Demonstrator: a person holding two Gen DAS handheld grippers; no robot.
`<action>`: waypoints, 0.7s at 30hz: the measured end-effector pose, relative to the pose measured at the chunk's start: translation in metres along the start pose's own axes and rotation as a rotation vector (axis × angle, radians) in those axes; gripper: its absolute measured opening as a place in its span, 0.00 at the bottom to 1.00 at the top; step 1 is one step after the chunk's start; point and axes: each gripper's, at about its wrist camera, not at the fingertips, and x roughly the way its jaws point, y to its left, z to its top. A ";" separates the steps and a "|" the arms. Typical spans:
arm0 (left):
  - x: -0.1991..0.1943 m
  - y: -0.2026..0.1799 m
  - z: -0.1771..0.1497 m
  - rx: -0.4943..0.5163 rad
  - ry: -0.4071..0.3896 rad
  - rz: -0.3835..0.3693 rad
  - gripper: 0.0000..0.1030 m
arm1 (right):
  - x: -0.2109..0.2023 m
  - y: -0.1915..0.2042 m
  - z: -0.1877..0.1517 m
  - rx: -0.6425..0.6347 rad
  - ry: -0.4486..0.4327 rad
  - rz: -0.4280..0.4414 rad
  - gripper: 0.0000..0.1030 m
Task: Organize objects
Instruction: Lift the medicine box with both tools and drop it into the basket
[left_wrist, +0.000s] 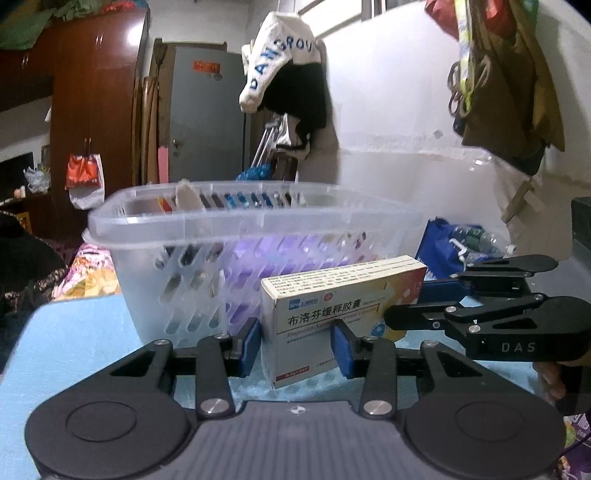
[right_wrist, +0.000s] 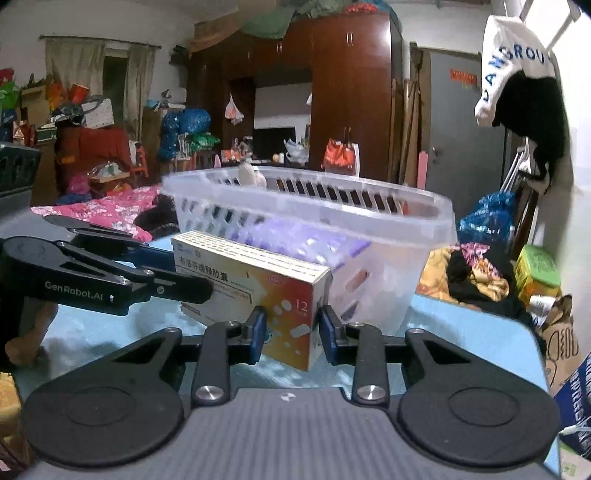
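On the blue table (left_wrist: 74, 332):
Left gripper (left_wrist: 295, 345): pads sat either side of the box's (left_wrist: 332, 306) left end, touching it.
Box: stood on edge, just before the basket (left_wrist: 207, 236).
Right gripper (right_wrist: 291, 334): clamped the box's other end.

"12" on medicine box (right_wrist: 255, 291); "GenRobot.AI" on left gripper (right_wrist: 207, 286)

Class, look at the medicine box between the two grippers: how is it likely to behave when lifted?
The medicine box looks like thin card, so probably light and crushable under firm squeezing. Its flat sides should grip well against the blue pads. Standing on a narrow edge, it may tip if nudged.
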 end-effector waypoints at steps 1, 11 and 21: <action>-0.006 -0.001 0.002 0.001 -0.014 0.000 0.44 | -0.004 0.002 0.002 0.001 -0.011 0.001 0.33; -0.064 -0.017 0.058 0.056 -0.171 0.025 0.44 | -0.043 0.015 0.061 -0.053 -0.128 -0.023 0.34; 0.003 -0.010 0.132 0.082 -0.105 0.060 0.44 | 0.010 -0.029 0.104 -0.011 -0.090 -0.103 0.33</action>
